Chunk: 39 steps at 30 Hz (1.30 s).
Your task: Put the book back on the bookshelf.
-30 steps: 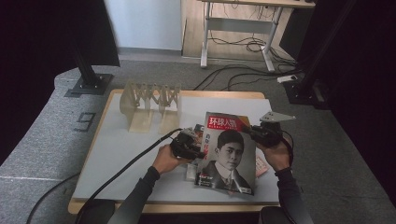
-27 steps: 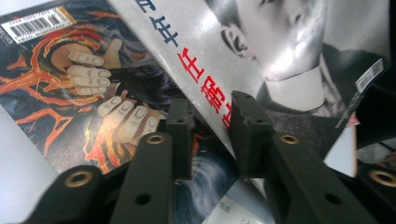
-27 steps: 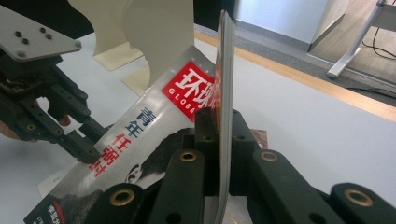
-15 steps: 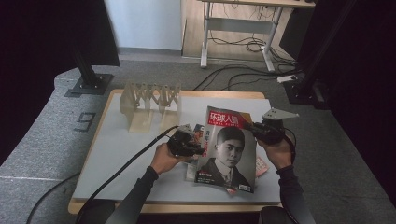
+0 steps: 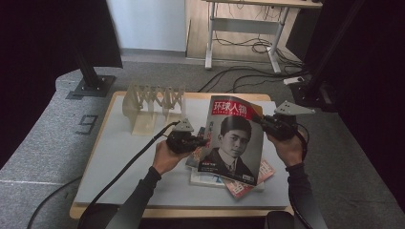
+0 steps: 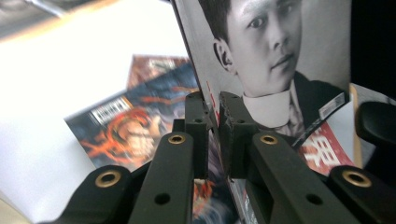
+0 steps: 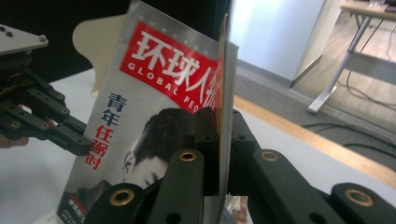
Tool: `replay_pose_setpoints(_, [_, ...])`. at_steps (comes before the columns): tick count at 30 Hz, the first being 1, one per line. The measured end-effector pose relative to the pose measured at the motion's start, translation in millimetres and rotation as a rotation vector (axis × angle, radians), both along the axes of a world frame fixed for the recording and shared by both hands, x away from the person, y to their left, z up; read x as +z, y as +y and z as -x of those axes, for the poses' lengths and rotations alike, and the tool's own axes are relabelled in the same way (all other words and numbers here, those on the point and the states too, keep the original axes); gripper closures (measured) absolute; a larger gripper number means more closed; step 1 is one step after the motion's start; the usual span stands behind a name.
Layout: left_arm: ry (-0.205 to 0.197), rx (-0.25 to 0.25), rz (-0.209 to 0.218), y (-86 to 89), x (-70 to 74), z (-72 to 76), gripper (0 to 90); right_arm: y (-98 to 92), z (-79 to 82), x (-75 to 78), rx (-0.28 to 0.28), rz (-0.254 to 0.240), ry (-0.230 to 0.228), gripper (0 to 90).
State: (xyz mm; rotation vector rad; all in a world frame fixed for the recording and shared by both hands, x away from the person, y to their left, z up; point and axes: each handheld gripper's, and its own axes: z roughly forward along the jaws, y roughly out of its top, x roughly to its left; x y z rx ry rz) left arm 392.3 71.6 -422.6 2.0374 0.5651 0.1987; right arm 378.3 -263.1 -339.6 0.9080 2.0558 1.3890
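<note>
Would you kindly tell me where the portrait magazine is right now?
In the high view the portrait magazine is held tilted between both tongs, above the other magazines on the table's right half.

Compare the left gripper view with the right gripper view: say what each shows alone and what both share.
Left gripper view: colourful magazines lying flat on the white mat, plus the portrait's lower half.
Right gripper view: the red title banner with white characters, a metal desk leg and floor cables.
Both: the glossy black-and-white portrait magazine, its edge pinched by that view's own hand-held gripper, left and right.
</note>
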Motion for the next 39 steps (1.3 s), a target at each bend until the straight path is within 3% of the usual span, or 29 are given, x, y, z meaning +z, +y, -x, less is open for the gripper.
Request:
replay_pose_setpoints(4, [-0.044, 0.0, -0.009, 0.9, 1.6, 3.4, 83.6, 0.3, 2.5, 6.1, 0.007, -0.007, -0.024, 84.9])
replay_pose_setpoints(8, [-0.056, -0.003, -0.019, 2.0, 1.1, 5.8, 83.9, -0.3, 5.7, 5.0, 0.012, -0.006, -0.036, 84.8])
replay_pose_setpoints(20, [-0.023, -0.023, 0.007, 12.9, -5.1, 9.0, 86.9, -1.3, 11.8, 4.9, 0.056, 0.0, -0.033, 79.7])
replay_pose_setpoints(23, [-0.024, -0.029, 0.007, 14.9, -5.6, 10.5, 87.3, -1.7, 12.1, 1.6, 0.057, 0.014, -0.023, 75.7])
replay_pose_setpoints(33, [-0.043, -0.042, 0.022, 18.7, -7.9, 16.1, 87.6, -7.0, 13.0, -12.2, 0.078, -0.015, 0.023, 62.6])
replay_pose_setpoints(39, [-0.05, -0.055, 0.02, 20.4, -8.3, 18.6, 87.9, -14.2, 14.8, -20.6, 0.077, -0.039, 0.046, 76.4])
